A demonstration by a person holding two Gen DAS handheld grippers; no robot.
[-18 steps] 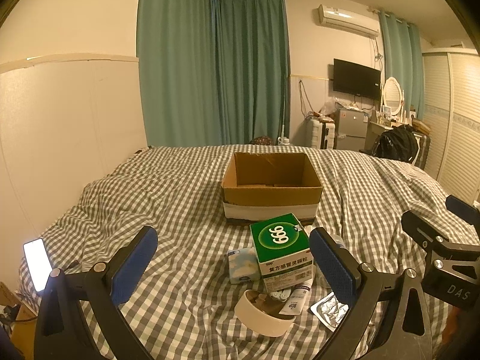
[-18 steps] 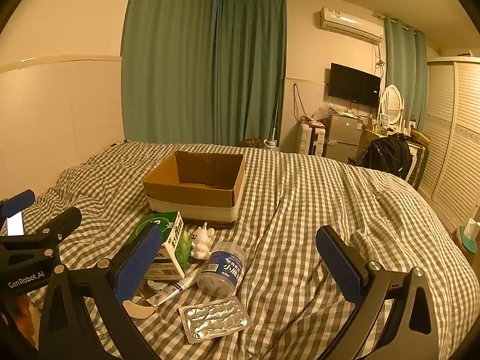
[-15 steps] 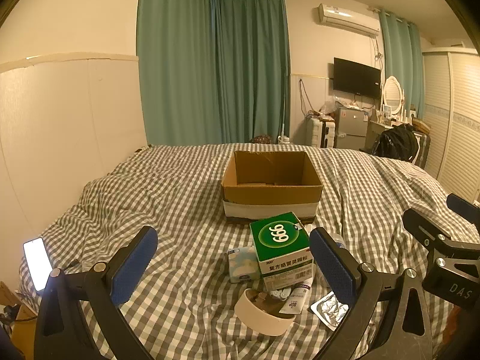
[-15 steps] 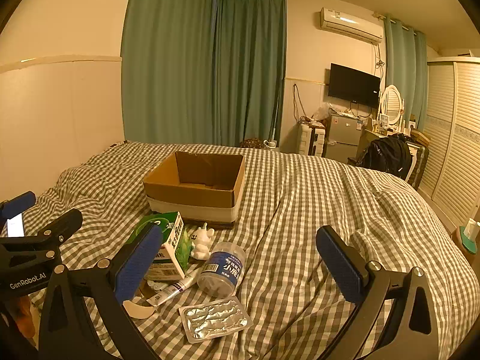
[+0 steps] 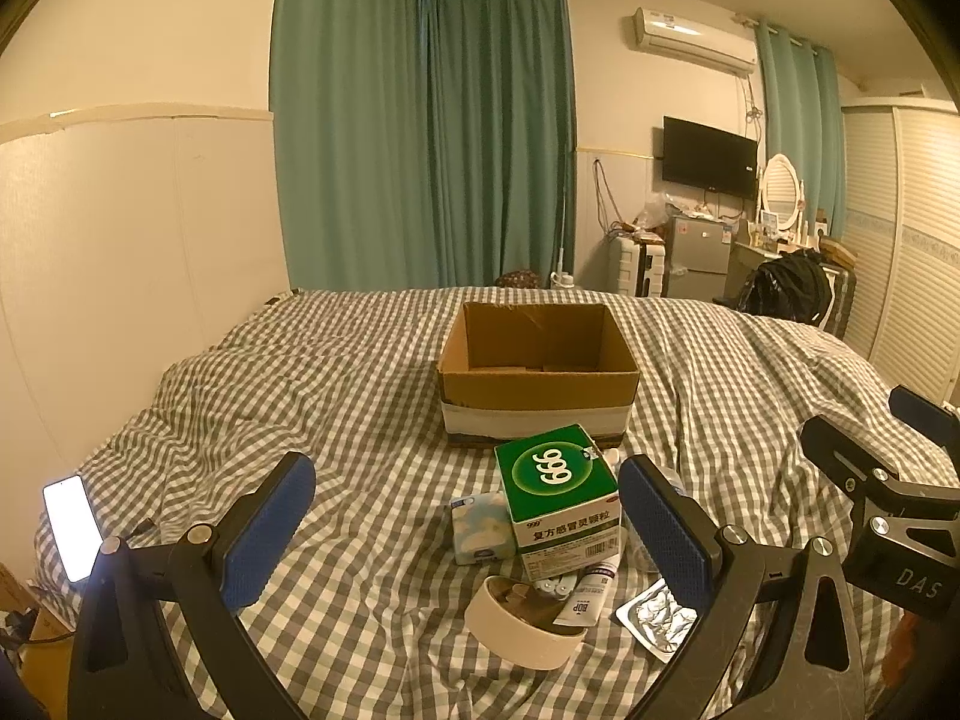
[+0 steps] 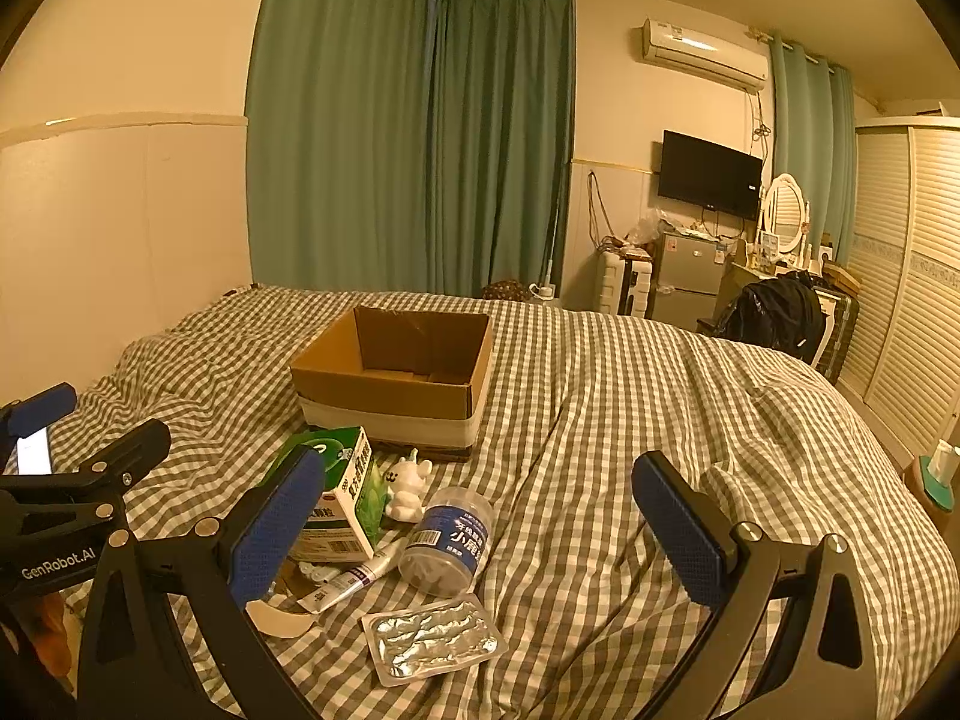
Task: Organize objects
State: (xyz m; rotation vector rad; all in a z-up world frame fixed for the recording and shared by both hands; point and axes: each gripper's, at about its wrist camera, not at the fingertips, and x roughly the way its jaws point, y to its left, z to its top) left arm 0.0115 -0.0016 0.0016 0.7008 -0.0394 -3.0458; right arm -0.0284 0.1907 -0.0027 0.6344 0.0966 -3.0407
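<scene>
Both my tongs, left tongs (image 5: 465, 531) & right tongs (image 6: 480, 525), wide, empty. Green medicine carton (image 5: 561, 495) at 12: light, stiff; grip side faces. Blister pack (image 6: 433, 638) flimsy, slippery.

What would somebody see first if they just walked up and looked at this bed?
Probably the open cardboard box sitting in the middle of the checked bedspread. Right in front of it lies a little heap of things, with the green medicine box on top, a clear jar on its side and a silver pill sheet nearest. Both grippers' blue jaws are wide open, holding nothing.
</scene>
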